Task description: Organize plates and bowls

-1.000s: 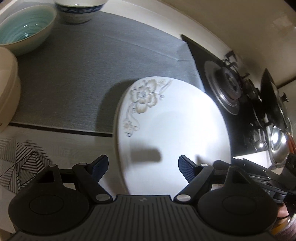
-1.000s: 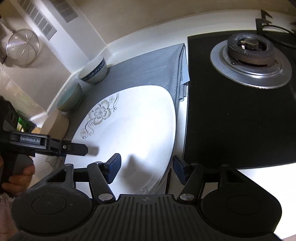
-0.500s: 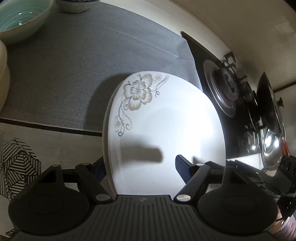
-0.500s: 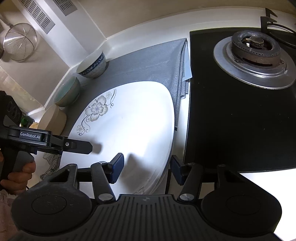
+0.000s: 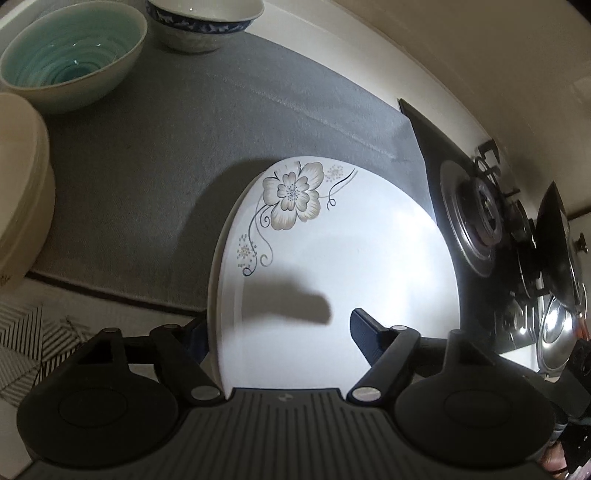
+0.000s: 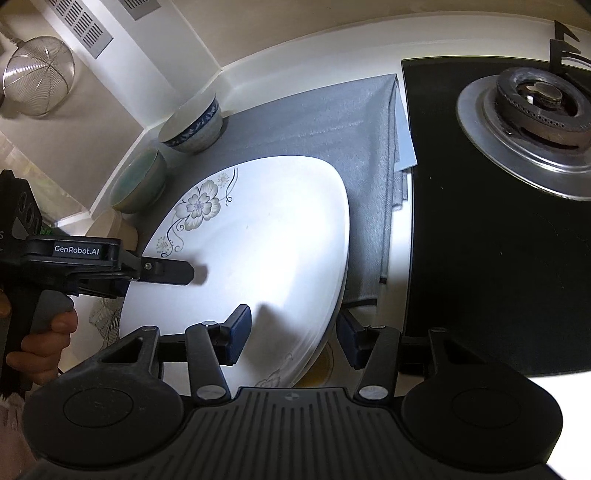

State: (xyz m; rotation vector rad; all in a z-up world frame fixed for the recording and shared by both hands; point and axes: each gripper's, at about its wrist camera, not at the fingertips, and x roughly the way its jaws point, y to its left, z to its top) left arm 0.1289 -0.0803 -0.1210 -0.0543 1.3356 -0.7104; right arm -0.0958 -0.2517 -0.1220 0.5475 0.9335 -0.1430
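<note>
The large white plate (image 5: 332, 258), painted with a grey flower near its far rim, is tilted above the grey cloth (image 5: 184, 147) on the bench (image 6: 314, 48), with both grippers astride its near edges. The left gripper (image 5: 277, 332) slopes steeply down toward the bench; one finger (image 5: 364, 328) lies over the plate's face and the other sits beneath the rim, the jaws spread wide with a gap showing, so no firm clamp can be confirmed. In the right wrist view a hand (image 6: 40, 339) wraps the left gripper's handle. The right gripper (image 6: 291, 332) also angles downward, its jaws about half spread and just closing in on the plate's right edge, one finger (image 6: 236, 332) above the face and one beyond the rim; whether the pads press cannot be told. A teal bowl (image 5: 70, 51) and a blue-patterned bowl (image 5: 199, 22) stand on the cloth's far side, well apart from the plate. A gas hob (image 6: 517, 184) lies to the right
</note>
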